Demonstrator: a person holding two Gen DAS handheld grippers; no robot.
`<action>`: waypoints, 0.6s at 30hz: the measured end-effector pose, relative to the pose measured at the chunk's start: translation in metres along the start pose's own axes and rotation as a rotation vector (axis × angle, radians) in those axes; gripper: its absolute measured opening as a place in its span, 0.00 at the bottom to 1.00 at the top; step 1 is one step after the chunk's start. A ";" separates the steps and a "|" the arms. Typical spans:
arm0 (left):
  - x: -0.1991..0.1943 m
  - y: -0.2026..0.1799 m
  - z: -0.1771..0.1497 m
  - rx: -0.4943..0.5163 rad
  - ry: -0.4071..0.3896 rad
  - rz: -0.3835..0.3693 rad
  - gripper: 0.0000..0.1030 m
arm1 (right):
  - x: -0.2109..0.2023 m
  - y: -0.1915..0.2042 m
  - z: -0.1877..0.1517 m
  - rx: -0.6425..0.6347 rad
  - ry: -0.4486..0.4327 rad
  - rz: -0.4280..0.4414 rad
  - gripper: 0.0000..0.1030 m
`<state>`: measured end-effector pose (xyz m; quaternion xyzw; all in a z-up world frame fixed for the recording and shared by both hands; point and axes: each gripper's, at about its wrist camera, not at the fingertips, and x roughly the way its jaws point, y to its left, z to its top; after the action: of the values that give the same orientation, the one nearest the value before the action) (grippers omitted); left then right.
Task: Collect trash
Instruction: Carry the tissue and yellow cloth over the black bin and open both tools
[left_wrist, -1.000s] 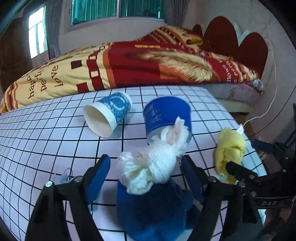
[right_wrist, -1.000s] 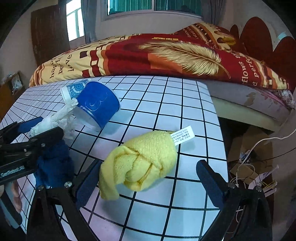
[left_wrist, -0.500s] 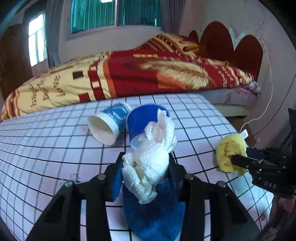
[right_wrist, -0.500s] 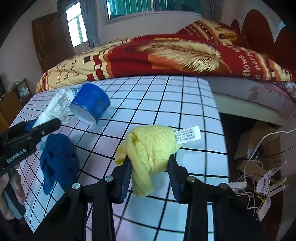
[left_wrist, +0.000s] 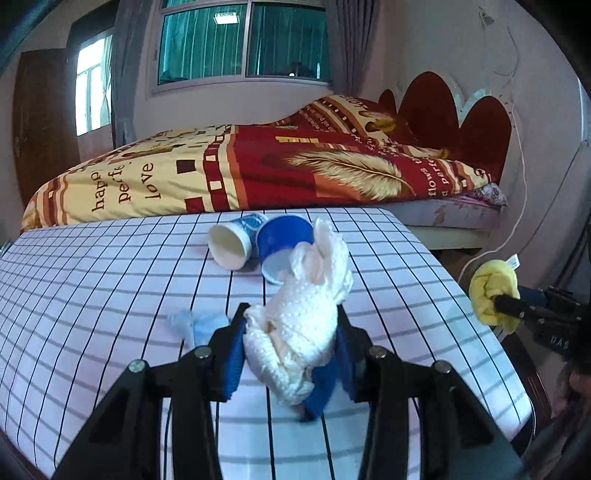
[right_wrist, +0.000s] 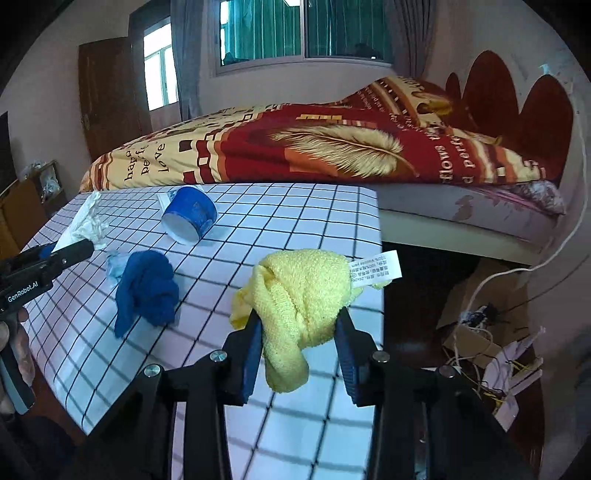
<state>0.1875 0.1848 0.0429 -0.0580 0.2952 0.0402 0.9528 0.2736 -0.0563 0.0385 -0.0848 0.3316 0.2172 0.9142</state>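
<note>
My left gripper (left_wrist: 291, 350) is shut on a crumpled white paper towel (left_wrist: 306, 321) and holds it above the checked table (left_wrist: 92, 280). My right gripper (right_wrist: 299, 343) is shut on a knotted yellow cloth (right_wrist: 299, 295) with a white label, lifted over the table's right edge; it also shows in the left wrist view (left_wrist: 493, 291). A blue cloth (right_wrist: 147, 291) lies on the table under the left gripper. A dark blue paper cup (left_wrist: 282, 243) and a white-and-blue paper cup (left_wrist: 234, 243) lie on their sides further back.
A small clear plastic scrap (left_wrist: 199, 325) lies beside the blue cloth. A bed with a red and yellow quilt (left_wrist: 258, 173) stands behind the table. Cardboard and cables (right_wrist: 480, 332) clutter the floor to the right of the table.
Both grippers closed on their items and lifted: left raised the white paper towel off the blue cloth, right raised the yellow cloth and carried it rightward to the table's edge.
</note>
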 end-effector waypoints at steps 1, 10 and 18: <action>-0.004 -0.002 -0.002 -0.001 0.001 -0.005 0.43 | -0.006 -0.001 -0.003 -0.001 -0.003 -0.004 0.38; -0.039 -0.042 -0.039 0.029 0.014 -0.081 0.43 | -0.074 -0.014 -0.043 0.015 -0.039 -0.045 0.38; -0.061 -0.079 -0.061 0.056 0.030 -0.149 0.43 | -0.121 -0.037 -0.079 0.051 -0.055 -0.094 0.38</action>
<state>0.1122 0.0960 0.0345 -0.0537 0.3052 -0.0397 0.9499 0.1628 -0.1538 0.0560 -0.0711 0.3074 0.1677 0.9340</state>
